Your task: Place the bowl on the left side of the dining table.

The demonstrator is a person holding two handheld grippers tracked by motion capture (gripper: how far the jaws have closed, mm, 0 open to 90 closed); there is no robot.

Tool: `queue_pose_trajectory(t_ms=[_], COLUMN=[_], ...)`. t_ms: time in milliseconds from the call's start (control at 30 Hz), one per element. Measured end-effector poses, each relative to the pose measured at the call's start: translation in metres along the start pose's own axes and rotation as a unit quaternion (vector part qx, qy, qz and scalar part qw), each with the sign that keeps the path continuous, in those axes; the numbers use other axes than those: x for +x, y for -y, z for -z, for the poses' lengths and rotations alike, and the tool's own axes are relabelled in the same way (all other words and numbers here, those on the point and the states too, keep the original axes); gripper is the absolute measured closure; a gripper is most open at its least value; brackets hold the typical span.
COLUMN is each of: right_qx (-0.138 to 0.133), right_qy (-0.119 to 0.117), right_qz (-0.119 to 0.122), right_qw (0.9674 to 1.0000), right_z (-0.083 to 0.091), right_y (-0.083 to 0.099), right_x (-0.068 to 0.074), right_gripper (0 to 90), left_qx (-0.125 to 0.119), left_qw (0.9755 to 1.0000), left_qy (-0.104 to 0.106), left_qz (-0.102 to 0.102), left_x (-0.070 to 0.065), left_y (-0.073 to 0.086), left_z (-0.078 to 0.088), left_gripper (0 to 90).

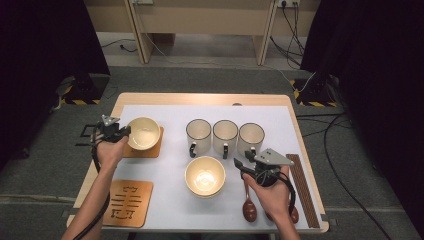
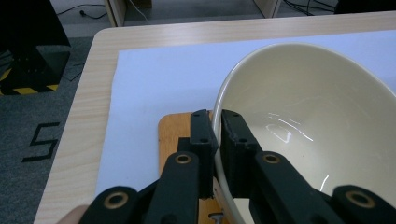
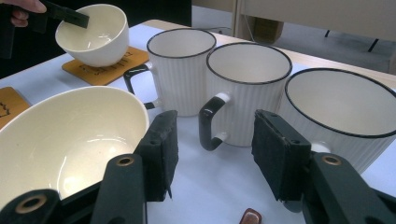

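A cream bowl (image 1: 144,132) sits tilted at the back left, on or just above an orange wooden coaster (image 1: 150,148); I cannot tell whether they touch. My left gripper (image 1: 125,131) is shut on the bowl's near-left rim. In the left gripper view the jaws pinch the rim of the bowl (image 2: 303,116), one inside and one outside, above the coaster (image 2: 173,135). My right gripper (image 1: 242,162) hovers open in front of three white ribbed mugs (image 1: 225,135). Its jaws (image 3: 215,140) frame the middle mug's handle (image 3: 210,123) and hold nothing.
A second cream bowl (image 1: 205,175) stands mid-table, left of the right gripper. Another orange coaster (image 1: 131,202) lies at the front left. Two brown spoons (image 1: 249,207) and dark chopsticks (image 1: 302,187) lie near the right hand. A white mat (image 1: 170,170) covers the table.
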State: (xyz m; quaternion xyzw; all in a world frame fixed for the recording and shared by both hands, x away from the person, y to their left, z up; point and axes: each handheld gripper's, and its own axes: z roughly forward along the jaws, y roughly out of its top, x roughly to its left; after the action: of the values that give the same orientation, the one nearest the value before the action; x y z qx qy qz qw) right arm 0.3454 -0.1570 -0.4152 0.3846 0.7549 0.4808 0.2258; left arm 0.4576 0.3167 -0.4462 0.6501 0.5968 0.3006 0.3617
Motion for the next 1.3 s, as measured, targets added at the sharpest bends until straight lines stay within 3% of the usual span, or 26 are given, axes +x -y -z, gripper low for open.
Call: queue_pose_trajectory(t_ms=[600, 967, 1133, 1300], right_qx=[0.001, 0.000, 0.000, 0.002], right_qy=[0.000, 0.001, 0.002, 0.002], right_qz=[0.000, 0.000, 0.000, -0.003], right_qw=[1.0000, 1.0000, 1.0000, 1.0000], right_z=[-0.001, 0.000, 0.000, -0.001], right_y=[0.001, 0.000, 0.001, 0.002], right_x=[0.001, -0.001, -0.002, -0.003], right_gripper=[50.7, 50.3, 50.0, 49.9], left_qx=[0.006, 0.006, 0.019, 0.015], left_qw=[0.9995, 0.9994, 0.9991, 0.9991], left_qy=[0.002, -0.005, -0.012, -0.008], left_qz=[0.032, 0.033, 0.035, 0.039], left_x=[0.007, 0.007, 0.009, 0.010], left_y=[0.005, 0.004, 0.007, 0.008], left_z=[-0.011, -0.017, -0.022, -0.022], left_gripper=[82.8, 82.3, 81.4, 81.0])
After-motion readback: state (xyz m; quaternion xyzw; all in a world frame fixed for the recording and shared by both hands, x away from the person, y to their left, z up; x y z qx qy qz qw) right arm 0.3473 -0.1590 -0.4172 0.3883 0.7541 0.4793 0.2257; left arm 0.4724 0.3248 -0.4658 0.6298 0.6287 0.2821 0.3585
